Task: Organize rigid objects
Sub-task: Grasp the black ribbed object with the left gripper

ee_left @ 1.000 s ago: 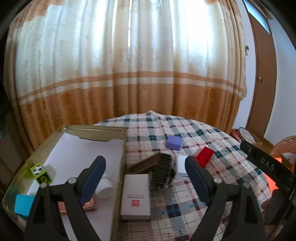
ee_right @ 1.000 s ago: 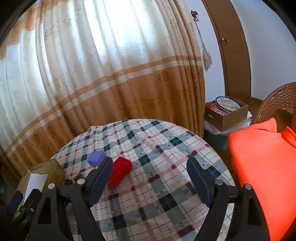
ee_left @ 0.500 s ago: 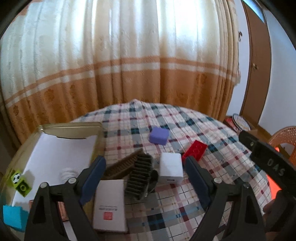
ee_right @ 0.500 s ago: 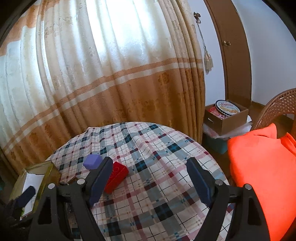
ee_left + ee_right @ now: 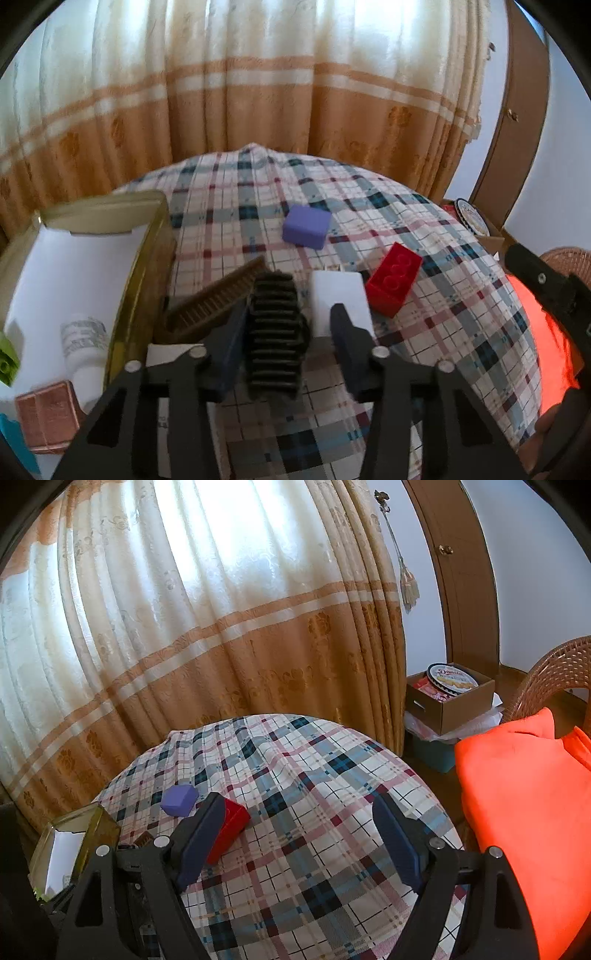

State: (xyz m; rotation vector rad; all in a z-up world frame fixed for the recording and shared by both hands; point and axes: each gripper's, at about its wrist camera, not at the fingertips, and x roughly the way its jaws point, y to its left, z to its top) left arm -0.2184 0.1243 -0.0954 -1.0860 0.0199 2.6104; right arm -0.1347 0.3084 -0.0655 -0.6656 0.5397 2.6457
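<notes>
Your left gripper (image 5: 286,338) has its jaws narrowed around the black comb (image 5: 275,332) on the cloth (image 5: 424,350) beside the tray (image 5: 140,266), while your right gripper (image 5: 299,845) hangs wide open above the cloth near the red brick (image 5: 231,829).

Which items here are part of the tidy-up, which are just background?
Job: black finned part, white block, red brick, purple block, brown comb, tray.
Background: curtain, cardboard box, orange cushion.
</notes>
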